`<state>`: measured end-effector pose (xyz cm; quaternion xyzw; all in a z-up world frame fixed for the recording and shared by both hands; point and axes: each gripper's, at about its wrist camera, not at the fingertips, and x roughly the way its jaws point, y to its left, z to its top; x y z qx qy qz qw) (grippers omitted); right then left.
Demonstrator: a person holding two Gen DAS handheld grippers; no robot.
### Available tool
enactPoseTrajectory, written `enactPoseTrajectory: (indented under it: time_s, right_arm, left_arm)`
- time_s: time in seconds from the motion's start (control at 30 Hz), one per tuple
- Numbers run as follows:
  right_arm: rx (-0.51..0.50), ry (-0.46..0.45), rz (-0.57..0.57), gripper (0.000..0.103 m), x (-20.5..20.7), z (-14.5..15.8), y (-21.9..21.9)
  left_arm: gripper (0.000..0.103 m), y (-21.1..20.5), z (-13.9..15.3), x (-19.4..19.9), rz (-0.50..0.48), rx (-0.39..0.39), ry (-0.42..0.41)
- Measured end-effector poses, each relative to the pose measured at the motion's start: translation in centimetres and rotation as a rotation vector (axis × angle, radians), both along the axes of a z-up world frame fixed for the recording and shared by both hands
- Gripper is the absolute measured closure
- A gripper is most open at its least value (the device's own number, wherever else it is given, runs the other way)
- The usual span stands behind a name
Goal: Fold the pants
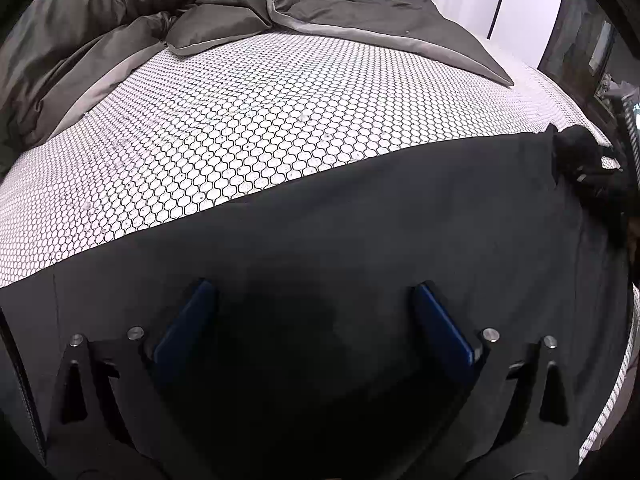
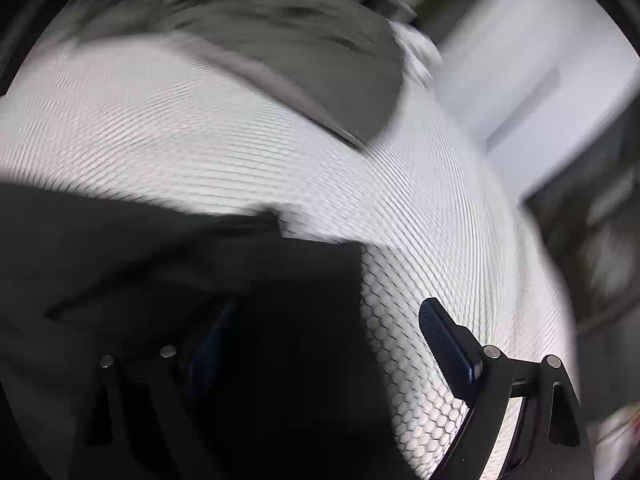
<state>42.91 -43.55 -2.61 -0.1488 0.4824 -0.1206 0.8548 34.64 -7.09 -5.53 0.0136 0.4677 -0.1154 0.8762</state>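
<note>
Black pants (image 1: 360,216) lie flat across the near part of a bed with a white honeycomb-patterned sheet (image 1: 240,120). My left gripper (image 1: 314,292) is open, its blue fingers (image 1: 438,322) spread just above the dark cloth, holding nothing. In the left wrist view the right gripper (image 1: 592,172) shows at the pants' far right end. In the blurred right wrist view my right gripper (image 2: 328,316) is open over the pants' edge (image 2: 300,264); its left finger (image 2: 212,340) is over black cloth, its right finger (image 2: 444,340) over the sheet (image 2: 440,240).
A rumpled grey-olive duvet (image 1: 140,20) is bunched at the far side of the bed, also seen in the right wrist view (image 2: 280,40). White wall and dark furniture (image 1: 580,40) stand beyond the bed's right edge.
</note>
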Motion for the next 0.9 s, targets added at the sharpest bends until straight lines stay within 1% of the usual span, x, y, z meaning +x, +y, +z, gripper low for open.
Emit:
enactPoseTrajectory:
  time_s: [0.03, 0.07, 0.1, 0.13, 0.17, 0.2, 0.27, 0.3, 0.37, 0.4, 0.43, 0.47, 0.5, 0.53, 0.57, 0.6, 0.63, 0.67, 0.73, 0.77, 0.8, 0.83, 0.87, 0.9]
  right_arm:
    - [0.138, -0.003, -0.019, 0.010, -0.3, 0.2, -2.2]
    - [0.235, -0.009, -0.027, 0.010, -0.5, 0.6, -3.8]
    - [0.268, -0.019, -0.030, 0.011, -0.8, 1.2, -4.4]
    - [0.256, -0.036, -0.030, 0.011, -1.5, 2.0, -4.3]
    - [0.224, -0.073, -0.015, 0.011, -2.5, 3.3, -3.7]
    - [0.183, -0.120, 0.015, 0.011, -4.4, 4.9, -2.4]
    - [0.124, -0.198, 0.048, 0.011, -7.5, 7.2, -0.6]
    - [0.102, -0.214, 0.059, 0.010, -9.1, 8.0, 0.6]
    - [0.107, -0.230, 0.070, 0.008, -12.0, 8.3, 2.2]
    - [0.145, -0.230, 0.067, 0.007, -13.1, 7.7, 3.5]
    - [0.178, -0.209, 0.085, 0.007, -14.4, 6.9, 5.0]
    - [0.199, -0.180, 0.113, 0.007, -15.5, 5.7, 6.8]
    - [0.195, -0.142, 0.133, 0.007, -16.2, 4.1, 8.1]
    - [0.173, -0.105, 0.137, 0.007, -16.0, 3.0, 8.8]
    - [0.126, -0.067, 0.132, 0.008, -15.9, 1.5, 8.8]
    - [0.032, -0.045, 0.111, 0.008, -16.4, 0.1, 9.1]
    - [-0.050, -0.042, 0.071, 0.007, -16.6, -0.7, 9.0]
    - [-0.078, -0.054, 0.016, 0.007, -16.7, -0.8, 7.7]
    - [-0.026, -0.102, -0.116, 0.007, -17.6, 0.8, 5.2]
    - [0.003, -0.140, -0.145, 0.007, -18.2, 1.9, 5.0]
    - [0.021, -0.177, -0.139, 0.007, -18.9, 2.8, 5.7]
    - [0.048, -0.201, -0.103, 0.007, -20.1, 3.6, 6.8]
    - [0.092, -0.222, -0.041, 0.007, -20.4, 4.1, 8.5]
    - [0.154, -0.233, 0.028, 0.007, -20.6, 4.4, 10.5]
  left_arm:
    - [0.003, 0.0, -0.1, -0.2, 0.001, 0.002, 0.000]
    - [0.002, -0.1, -0.1, -0.1, 0.001, 0.004, 0.000]
    - [0.002, 0.0, 0.0, -0.1, 0.002, 0.004, 0.002]
    - [0.002, 0.1, 0.3, -0.2, 0.010, 0.010, 0.004]
    - [0.003, 0.3, 0.4, -0.2, 0.016, 0.012, 0.006]
    - [0.004, 0.4, 0.8, -0.5, 0.025, 0.013, 0.006]
    - [0.004, 0.6, 1.9, -1.4, 0.024, -0.005, -0.015]
    - [0.004, 0.7, 2.7, -2.2, 0.015, -0.023, -0.030]
    - [0.004, 0.3, 3.9, -3.8, -0.026, -0.062, -0.053]
    - [0.004, 0.0, 4.3, -4.7, -0.049, -0.080, -0.061]
    - [0.004, -0.6, 4.5, -5.6, -0.083, -0.096, -0.065]
    - [0.004, -1.2, 4.5, -6.3, -0.117, -0.102, -0.061]
    - [0.004, -2.2, 4.2, -7.2, -0.161, -0.096, -0.051]
    - [0.004, -3.0, 3.6, -7.9, -0.198, -0.069, -0.041]
    - [0.004, -3.5, 3.2, -8.2, -0.211, -0.033, -0.037]
    - [0.004, -4.0, 2.4, -8.7, -0.209, 0.028, -0.032]
    - [0.003, -3.9, 1.6, -8.9, -0.187, 0.096, -0.025]
    - [0.002, -3.6, 1.3, -9.1, -0.170, 0.106, -0.026]
    - [0.001, -2.1, 1.8, -9.7, -0.109, 0.096, -0.034]
    - [0.003, -1.6, 2.1, -10.1, -0.083, 0.099, -0.046]
    - [0.004, -1.0, 2.4, -10.6, -0.071, 0.087, -0.060]
    - [0.004, -0.8, 3.0, -11.3, -0.075, 0.046, -0.077]
    - [0.004, -1.0, 3.5, -11.9, -0.103, -0.008, -0.086]
    - [0.004, -1.3, 3.9, -12.1, -0.140, -0.047, -0.090]
